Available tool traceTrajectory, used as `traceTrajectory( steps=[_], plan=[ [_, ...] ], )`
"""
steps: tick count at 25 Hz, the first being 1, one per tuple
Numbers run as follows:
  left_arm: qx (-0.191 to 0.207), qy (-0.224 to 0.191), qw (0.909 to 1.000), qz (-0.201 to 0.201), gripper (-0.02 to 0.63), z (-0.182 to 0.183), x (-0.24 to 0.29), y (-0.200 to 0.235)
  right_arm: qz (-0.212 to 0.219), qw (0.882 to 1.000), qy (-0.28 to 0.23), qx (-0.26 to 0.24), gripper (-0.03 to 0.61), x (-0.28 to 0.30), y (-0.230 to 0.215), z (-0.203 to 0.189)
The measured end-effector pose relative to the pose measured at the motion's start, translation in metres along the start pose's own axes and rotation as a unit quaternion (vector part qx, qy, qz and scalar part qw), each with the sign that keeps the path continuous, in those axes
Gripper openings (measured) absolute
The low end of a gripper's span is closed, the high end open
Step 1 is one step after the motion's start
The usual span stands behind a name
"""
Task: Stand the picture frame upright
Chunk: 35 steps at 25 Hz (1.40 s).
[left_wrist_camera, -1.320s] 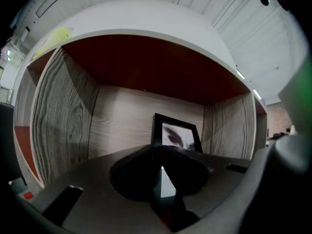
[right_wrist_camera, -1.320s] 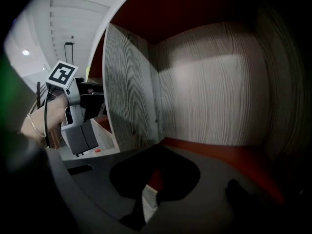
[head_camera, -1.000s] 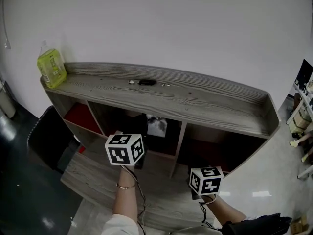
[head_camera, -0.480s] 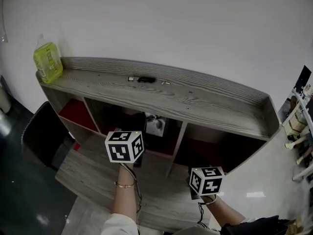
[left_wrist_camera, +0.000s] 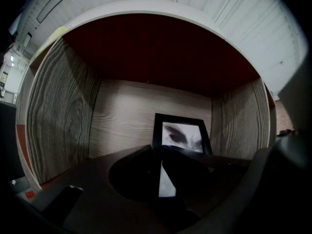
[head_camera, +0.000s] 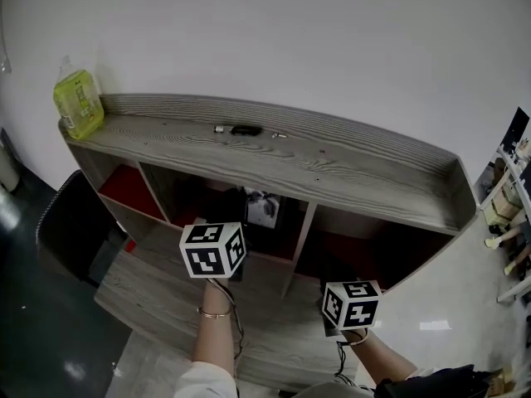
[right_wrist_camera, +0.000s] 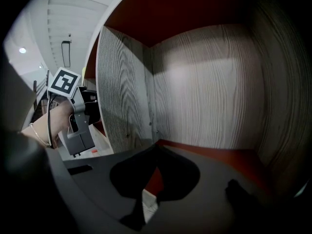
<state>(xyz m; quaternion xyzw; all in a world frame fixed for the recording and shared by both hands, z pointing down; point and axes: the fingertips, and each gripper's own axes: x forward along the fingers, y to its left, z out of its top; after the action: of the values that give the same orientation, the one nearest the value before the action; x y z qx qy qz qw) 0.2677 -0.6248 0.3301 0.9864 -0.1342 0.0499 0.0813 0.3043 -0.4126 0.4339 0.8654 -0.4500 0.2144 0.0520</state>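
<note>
The picture frame (head_camera: 264, 210) has a black border and a grey photo. It stands upright in the shelf's middle cubby, close to the back wall (left_wrist_camera: 126, 116). In the left gripper view the frame (left_wrist_camera: 181, 136) rises just behind my left gripper (left_wrist_camera: 161, 149). The jaw tips meet in front of its lower edge, and nothing shows between them. The left gripper's marker cube (head_camera: 212, 249) hangs in front of that cubby. My right gripper (right_wrist_camera: 156, 147) has its tips together and empty. It points into the bare red-floored cubby (right_wrist_camera: 209, 155) on the right, with its cube (head_camera: 350, 303) lower right.
The grey wooden shelf (head_camera: 332, 168) has a raised back rim. A green bottle (head_camera: 77, 99) stands at its left end and small dark items (head_camera: 246, 129) lie mid-top. A wooden board (head_camera: 158, 288) juts out below. A black chair (head_camera: 70, 230) is at left.
The head view has shifted slightly, so the shelf sits a little further left. Both grippers and the frame stay where they were.
</note>
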Motion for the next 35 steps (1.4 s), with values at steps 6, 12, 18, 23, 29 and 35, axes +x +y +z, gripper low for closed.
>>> traceTrajectory(
  steps=[6, 12, 18, 23, 29, 35],
  plan=[
    [0.013, 0.007, 0.9998, 0.014, 0.073, 0.001, 0.003, 0.001, 0.002, 1.000, -0.003, 0.004, 0.032, 0.000, -0.002, 0.000],
    [0.001, -0.001, 0.9997, 0.024, 0.074, 0.005, 0.008, 0.002, 0.005, 1.000, -0.005, 0.008, 0.032, 0.000, -0.002, 0.000],
    [0.001, 0.001, 0.9998, 0.021, 0.078, 0.004, 0.009, 0.001, 0.011, 1.000, -0.006, 0.009, 0.032, 0.000, -0.001, -0.001],
    [0.009, 0.007, 0.9996, 0.027, 0.078, 0.005, 0.009, 0.000, 0.014, 1.000, -0.010, 0.014, 0.032, 0.000, 0.000, 0.001],
    [0.021, 0.016, 0.9993, 0.025, 0.083, 0.003, 0.009, -0.002, 0.018, 1.000, -0.009, 0.018, 0.032, -0.004, -0.002, -0.003],
    [0.018, 0.019, 0.9994, 0.025, 0.124, 0.001, 0.000, -0.006, 0.023, 0.999, -0.013, 0.018, 0.032, -0.007, -0.001, -0.001]
  ],
)
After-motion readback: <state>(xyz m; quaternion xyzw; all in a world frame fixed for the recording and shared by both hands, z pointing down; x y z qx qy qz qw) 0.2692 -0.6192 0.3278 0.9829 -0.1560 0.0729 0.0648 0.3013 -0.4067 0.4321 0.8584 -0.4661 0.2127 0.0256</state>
